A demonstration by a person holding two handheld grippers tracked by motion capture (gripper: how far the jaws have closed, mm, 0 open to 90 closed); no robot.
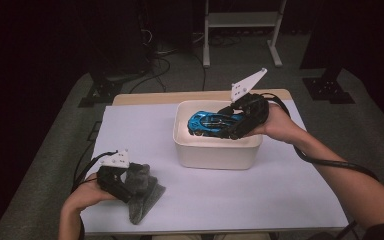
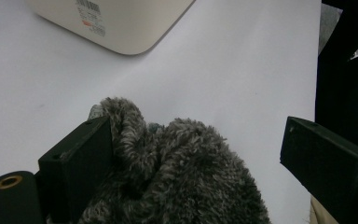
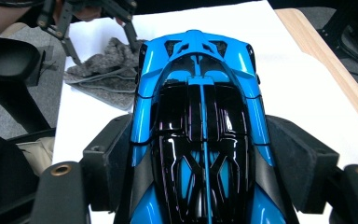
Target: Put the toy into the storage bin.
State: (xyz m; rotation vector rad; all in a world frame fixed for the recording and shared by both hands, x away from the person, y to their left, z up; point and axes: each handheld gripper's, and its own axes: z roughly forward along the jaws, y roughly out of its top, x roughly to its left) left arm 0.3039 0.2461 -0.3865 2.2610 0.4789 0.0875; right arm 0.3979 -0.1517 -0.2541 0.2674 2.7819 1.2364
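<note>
Right gripper (image 1: 232, 122) was clamped on the blue toy car (image 1: 212, 121) over the tub (image 1: 215, 150); left gripper (image 1: 130, 187) sat apart around the grey cloth (image 1: 142, 192) near the table's (image 1: 260, 195) front-left corner.

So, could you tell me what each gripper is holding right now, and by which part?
The right gripper clamps the blue toy car across its sides. The left gripper stands open around the grey fuzzy cloth, not gripping it.

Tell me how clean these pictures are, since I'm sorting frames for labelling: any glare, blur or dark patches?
High view: the white table is brightly lit, the room behind nearly black, and detail is soft. Right gripper view: sharp, with bright reflections on the glossy blue toy car. Left gripper view: the grey fleece cloth is fairly crisp, while the near jaws look slightly soft and the right edge is in shadow.
</note>
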